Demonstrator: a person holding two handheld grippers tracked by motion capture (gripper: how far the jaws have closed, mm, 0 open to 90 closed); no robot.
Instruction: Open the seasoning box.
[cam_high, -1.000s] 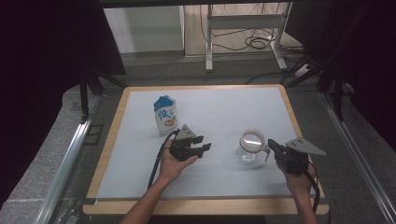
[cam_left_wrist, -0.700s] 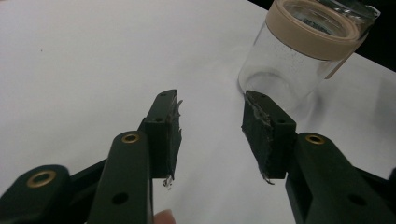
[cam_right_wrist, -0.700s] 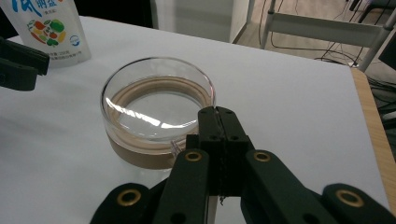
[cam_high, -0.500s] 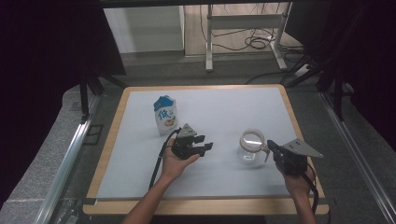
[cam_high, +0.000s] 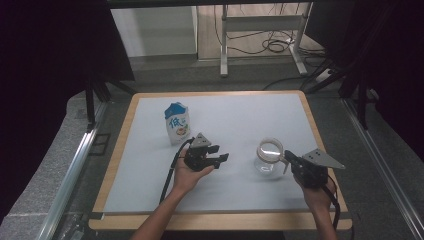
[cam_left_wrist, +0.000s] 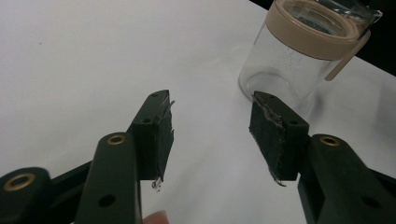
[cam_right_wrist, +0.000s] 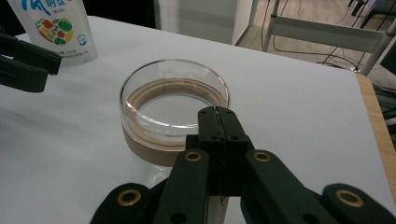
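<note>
A clear glass jar (cam_high: 269, 159) with a tan lid ring stands on the white mat, right of centre; a tan strap hangs from its ring (cam_left_wrist: 348, 56). My left gripper (cam_high: 222, 152) lies level to the jar's left, pointing at it, a short gap away. Its jaws (cam_left_wrist: 211, 98) are open with nothing between them and have just been opening. My right gripper (cam_high: 287, 158) is shut, its joined tips (cam_right_wrist: 218, 112) at the jar's near rim (cam_right_wrist: 173, 116); whether they pinch anything I cannot tell. A blue-topped carton (cam_high: 177, 123) stands upright at the back left.
The white mat (cam_high: 240, 115) has a wooden border (cam_high: 320, 135). Beyond the table's far edge stand a metal frame (cam_high: 260, 35) and floor cables. Dark curtains hang left and right. The left gripper's jaws (cam_right_wrist: 32, 65) show beside the carton (cam_right_wrist: 51, 28).
The left gripper's jaws look slightly wider apart. Both hands, the jar and the carton have stayed where they were.
</note>
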